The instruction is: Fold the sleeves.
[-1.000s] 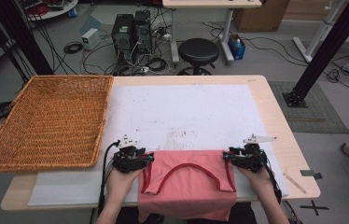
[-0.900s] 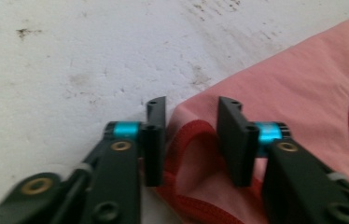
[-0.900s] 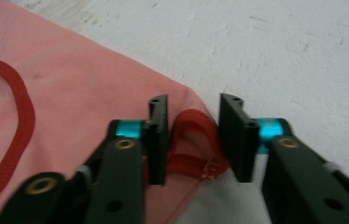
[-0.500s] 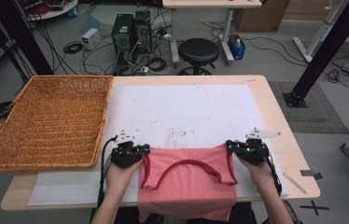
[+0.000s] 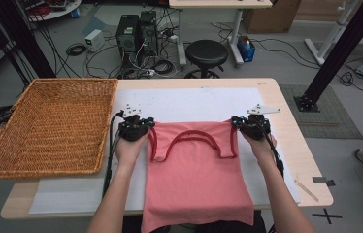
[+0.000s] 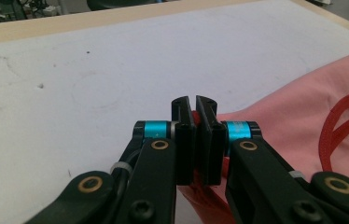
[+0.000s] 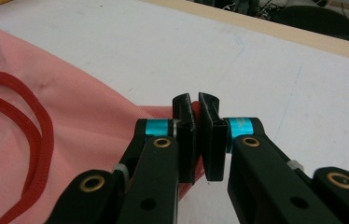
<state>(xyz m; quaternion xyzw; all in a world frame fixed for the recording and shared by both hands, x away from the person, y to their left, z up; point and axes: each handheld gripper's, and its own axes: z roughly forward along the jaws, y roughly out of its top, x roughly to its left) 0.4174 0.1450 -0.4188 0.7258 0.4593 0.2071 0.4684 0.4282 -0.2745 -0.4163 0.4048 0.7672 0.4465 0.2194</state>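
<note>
No readable labels. You're gripping the pink tank top, red-trimmed straps, at its shoulders: left gripper and right gripper both clenching fabric.

Grey floor strewn with cables, black stool, computer towers

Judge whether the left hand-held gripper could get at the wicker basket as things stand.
Probably yes: the wicker basket lies just beside the left hand-held gripper with nothing between, but that gripper is shut on the pink tank top.
</note>
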